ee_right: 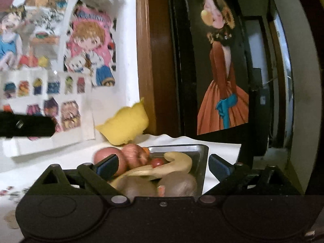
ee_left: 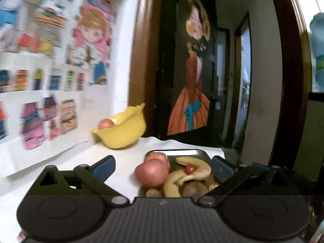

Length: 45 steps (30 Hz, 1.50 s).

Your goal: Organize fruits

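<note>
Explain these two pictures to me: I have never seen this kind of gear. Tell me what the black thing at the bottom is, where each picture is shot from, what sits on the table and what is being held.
There is no robot here. A person carries a two-fingered tool in each hand, and a wide-angle camera on each tool looks forward along its fingers. The black body at the bottom is that tool. One picture comes from the left hand-held gripper, the other from the right hand-held gripper. Both stand open with blue-padded fingers and hold nothing.

On the white table sits a metal tray with red apples, two bananas, a small red fruit and brownish round pieces. Behind it, a tilted yellow bowl already holds one apple. Cartoon posters cover the wall.
</note>
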Each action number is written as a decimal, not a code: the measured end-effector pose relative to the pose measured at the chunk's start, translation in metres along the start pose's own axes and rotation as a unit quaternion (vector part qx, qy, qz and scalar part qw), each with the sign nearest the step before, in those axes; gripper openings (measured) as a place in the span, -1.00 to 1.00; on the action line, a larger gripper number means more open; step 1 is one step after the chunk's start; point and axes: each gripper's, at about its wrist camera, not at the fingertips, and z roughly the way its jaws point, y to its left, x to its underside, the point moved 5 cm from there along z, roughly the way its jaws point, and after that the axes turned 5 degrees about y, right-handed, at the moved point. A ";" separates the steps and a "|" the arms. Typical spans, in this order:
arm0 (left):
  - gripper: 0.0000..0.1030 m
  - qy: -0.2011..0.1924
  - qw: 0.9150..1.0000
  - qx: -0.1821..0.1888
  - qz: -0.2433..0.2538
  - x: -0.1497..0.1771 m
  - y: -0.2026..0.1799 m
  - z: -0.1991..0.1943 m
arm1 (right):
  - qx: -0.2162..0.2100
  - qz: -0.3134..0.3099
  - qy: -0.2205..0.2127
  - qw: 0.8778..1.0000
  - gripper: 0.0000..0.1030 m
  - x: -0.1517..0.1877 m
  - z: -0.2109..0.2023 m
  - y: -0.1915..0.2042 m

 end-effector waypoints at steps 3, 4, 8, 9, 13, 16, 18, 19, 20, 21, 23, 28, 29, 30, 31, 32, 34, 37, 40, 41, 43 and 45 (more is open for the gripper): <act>0.99 0.001 1.000 0.011 -0.029 0.000 0.005 -0.047 | -0.010 -0.013 -0.001 1.000 0.98 -0.010 -0.044 0.020; 0.99 -0.002 0.999 0.011 -0.034 0.000 0.005 -0.063 | -0.008 -0.025 -0.007 1.000 0.98 -0.015 -0.061 0.027; 0.99 -0.030 0.999 0.011 -0.039 -0.002 0.007 -0.114 | 0.002 -0.052 -0.037 0.998 0.98 -0.027 -0.118 0.050; 0.99 -0.032 0.999 0.013 -0.039 -0.003 0.008 -0.122 | 0.003 -0.055 -0.037 0.998 0.98 -0.028 -0.128 0.055; 0.99 -0.045 0.998 0.014 -0.043 -0.001 0.012 -0.147 | -0.003 -0.060 -0.045 0.997 0.98 -0.026 -0.160 0.068; 0.99 -0.048 0.998 0.011 -0.045 0.005 0.015 -0.161 | -0.002 -0.063 -0.052 0.997 0.98 -0.021 -0.180 0.076; 0.99 -0.050 0.998 0.008 -0.046 0.009 0.018 -0.168 | -0.004 -0.063 -0.053 0.997 0.98 -0.019 -0.190 0.080; 0.99 -0.050 0.998 0.006 -0.048 0.011 0.021 -0.170 | -0.005 -0.062 -0.053 0.997 0.98 -0.017 -0.194 0.081; 0.99 -0.050 0.998 0.005 -0.049 0.012 0.023 -0.172 | -0.005 -0.061 -0.054 0.997 0.99 -0.016 -0.199 0.082; 0.99 -0.049 0.997 0.003 -0.051 0.014 0.025 -0.174 | -0.005 -0.060 -0.054 0.997 0.99 -0.014 -0.202 0.084; 0.99 -0.044 0.998 -0.002 -0.053 0.019 0.030 -0.176 | -0.004 -0.058 -0.053 0.997 0.99 -0.012 -0.207 0.088; 0.99 -0.035 0.998 -0.005 -0.056 0.033 0.040 -0.180 | 0.001 -0.055 -0.054 0.997 0.99 -0.005 -0.218 0.098; 0.99 -0.033 0.998 -0.005 -0.057 0.035 0.042 -0.181 | 0.002 -0.056 -0.054 0.997 0.99 -0.004 -0.220 0.100; 0.99 -0.032 0.998 -0.005 -0.058 0.037 0.044 -0.182 | 0.003 -0.056 -0.055 0.997 0.99 -0.003 -0.222 0.102; 0.99 -0.032 0.998 -0.005 -0.060 0.038 0.047 -0.183 | 0.005 -0.057 -0.056 0.997 0.99 -0.003 -0.224 0.104; 0.99 -0.033 0.998 -0.004 -0.061 0.039 0.049 -0.184 | 0.007 -0.057 -0.057 0.997 0.99 -0.002 -0.226 0.106; 0.99 -0.036 0.997 -0.004 -0.064 0.042 0.053 -0.187 | 0.008 -0.059 -0.057 0.997 0.99 -0.001 -0.230 0.111; 0.99 -0.037 0.997 -0.003 -0.068 0.047 0.059 -0.189 | 0.012 -0.061 -0.057 0.996 0.99 0.003 -0.234 0.119; 0.99 -0.033 0.997 -0.008 -0.071 0.053 0.067 -0.189 | 0.015 -0.063 -0.052 0.997 0.99 0.008 -0.234 0.127; 0.99 -0.031 0.997 -0.010 -0.071 0.055 0.069 -0.187 | 0.017 -0.062 -0.051 0.997 0.99 0.010 -0.234 0.130; 0.99 -0.027 0.997 -0.018 -0.070 0.060 0.074 -0.183 | 0.021 -0.056 -0.049 0.997 0.99 0.015 -0.231 0.133; 0.99 -0.021 0.997 -0.025 -0.067 0.065 0.079 -0.177 | 0.028 -0.044 -0.046 0.998 0.99 0.021 -0.226 0.134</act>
